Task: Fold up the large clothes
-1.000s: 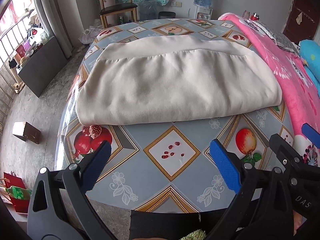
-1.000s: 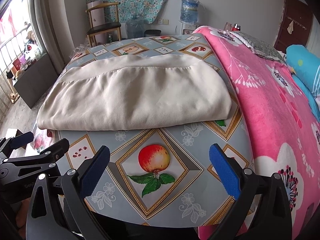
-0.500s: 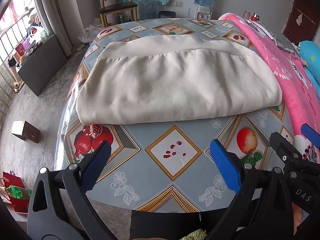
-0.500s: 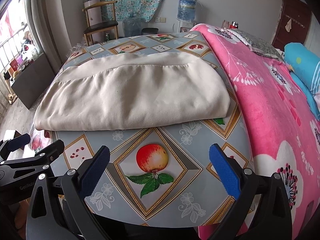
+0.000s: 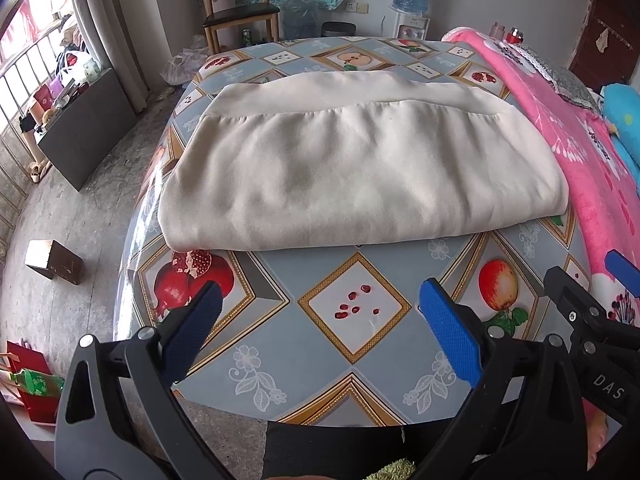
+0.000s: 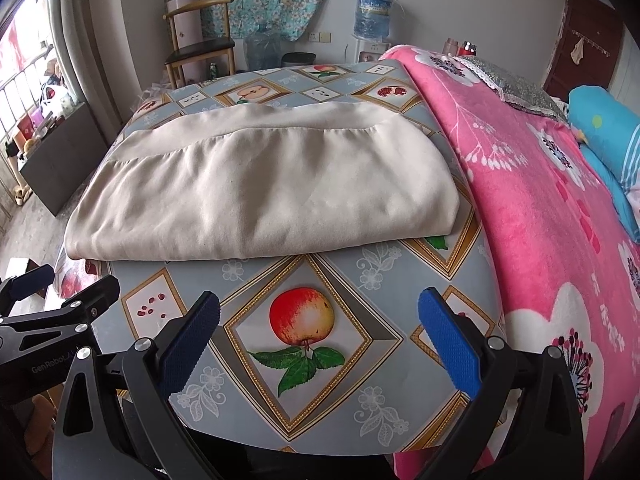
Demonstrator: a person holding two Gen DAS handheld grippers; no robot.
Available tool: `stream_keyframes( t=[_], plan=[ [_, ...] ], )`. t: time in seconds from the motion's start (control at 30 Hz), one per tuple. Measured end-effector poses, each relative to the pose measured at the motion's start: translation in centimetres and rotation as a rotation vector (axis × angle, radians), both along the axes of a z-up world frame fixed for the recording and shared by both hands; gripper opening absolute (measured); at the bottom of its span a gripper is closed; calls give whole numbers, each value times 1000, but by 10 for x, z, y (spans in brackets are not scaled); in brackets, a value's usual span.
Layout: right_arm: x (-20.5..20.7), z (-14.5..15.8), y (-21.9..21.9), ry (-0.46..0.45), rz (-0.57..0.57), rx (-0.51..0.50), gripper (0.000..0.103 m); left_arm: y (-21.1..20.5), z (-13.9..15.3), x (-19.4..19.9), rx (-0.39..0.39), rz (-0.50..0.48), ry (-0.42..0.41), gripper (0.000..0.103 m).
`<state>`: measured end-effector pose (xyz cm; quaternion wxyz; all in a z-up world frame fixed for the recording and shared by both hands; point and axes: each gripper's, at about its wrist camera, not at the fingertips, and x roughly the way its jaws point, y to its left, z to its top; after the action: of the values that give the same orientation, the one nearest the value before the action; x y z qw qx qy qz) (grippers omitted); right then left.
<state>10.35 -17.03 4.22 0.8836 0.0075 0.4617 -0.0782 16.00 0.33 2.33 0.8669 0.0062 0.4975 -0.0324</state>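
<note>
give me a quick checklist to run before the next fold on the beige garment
1. Left gripper jaws open and empty: ok.
2. Right gripper jaws open and empty: ok.
3. Beige garment lying flat on the table: ok.
4. Near folded edge free of wrinkles: ok, only slight ripples.
5. Garment clear of the pink blanket: ok.
6. Layers underneath aligned: cannot tell.
</note>
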Motion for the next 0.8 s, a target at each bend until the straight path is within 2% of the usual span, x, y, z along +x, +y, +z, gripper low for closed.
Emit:
stream_keyframes(
  t=[0.8],
  plan=[
    [-4, 4, -8, -9, -18, 10, 97, -6, 11, -2, -9, -13, -16, 96]
  ],
)
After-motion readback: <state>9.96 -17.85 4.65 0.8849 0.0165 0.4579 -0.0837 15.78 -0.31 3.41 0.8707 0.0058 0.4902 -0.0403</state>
